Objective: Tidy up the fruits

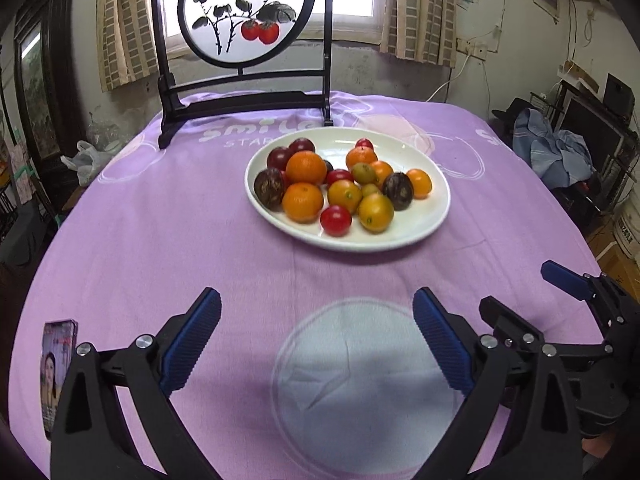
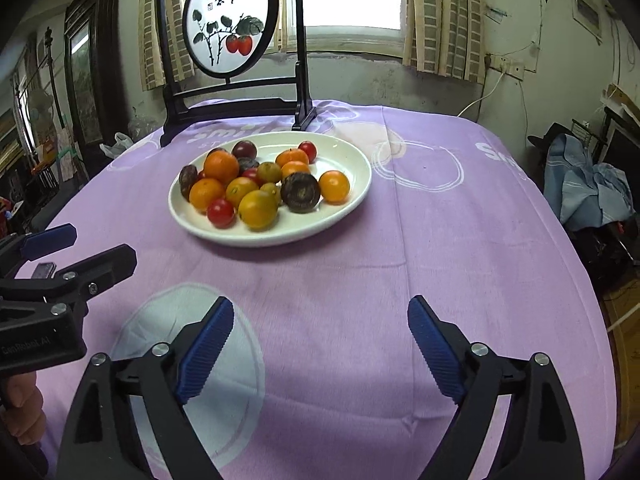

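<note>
Fruits [image 1: 340, 184] heaped on a white plate [image 1: 424, 224], frame centre.
Cloth [image 1: 160, 240] reads "Smile"; left gripper [image 1: 316, 340] and right gripper [image 2: 320, 348] gape wide, empty.

one plate [image 1: 424, 236], two tongs [image 1: 316, 336]

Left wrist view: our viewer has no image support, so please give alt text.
A white plate of mixed fruit sits on a purple cloth. The open, empty left gripper is nearest the camera, a painted screen behind.

White plate [image 1: 424, 224]; purple tablecloth [image 1: 160, 240]
</note>
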Demonstrator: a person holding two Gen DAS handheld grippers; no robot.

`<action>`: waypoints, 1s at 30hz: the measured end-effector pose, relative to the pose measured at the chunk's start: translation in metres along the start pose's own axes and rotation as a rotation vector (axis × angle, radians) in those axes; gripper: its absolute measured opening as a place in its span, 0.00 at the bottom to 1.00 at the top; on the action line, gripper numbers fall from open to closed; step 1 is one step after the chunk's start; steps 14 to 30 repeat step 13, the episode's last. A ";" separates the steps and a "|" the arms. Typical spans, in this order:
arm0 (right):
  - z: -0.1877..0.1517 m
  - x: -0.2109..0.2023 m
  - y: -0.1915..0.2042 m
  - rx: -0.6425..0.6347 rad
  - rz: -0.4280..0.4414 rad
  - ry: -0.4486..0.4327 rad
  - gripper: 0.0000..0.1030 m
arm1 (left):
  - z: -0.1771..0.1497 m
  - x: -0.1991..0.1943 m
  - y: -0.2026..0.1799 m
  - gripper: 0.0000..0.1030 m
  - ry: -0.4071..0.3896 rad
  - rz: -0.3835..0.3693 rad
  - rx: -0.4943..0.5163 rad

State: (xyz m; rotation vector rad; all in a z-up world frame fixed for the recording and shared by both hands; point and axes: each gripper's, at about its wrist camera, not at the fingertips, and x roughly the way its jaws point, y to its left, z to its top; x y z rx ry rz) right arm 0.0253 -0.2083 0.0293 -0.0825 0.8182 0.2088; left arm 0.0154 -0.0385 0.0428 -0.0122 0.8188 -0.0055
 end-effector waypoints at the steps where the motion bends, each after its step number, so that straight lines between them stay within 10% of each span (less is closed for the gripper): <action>1: -0.003 0.000 0.001 -0.004 0.005 0.004 0.88 | -0.003 0.000 0.001 0.92 0.005 -0.008 -0.003; 12: -0.030 0.025 0.002 0.001 0.028 0.103 0.90 | -0.037 0.048 0.016 0.95 0.147 0.010 -0.066; 30: -0.032 0.026 0.001 0.001 0.027 0.107 0.90 | -0.038 0.051 0.018 0.95 0.152 0.010 -0.074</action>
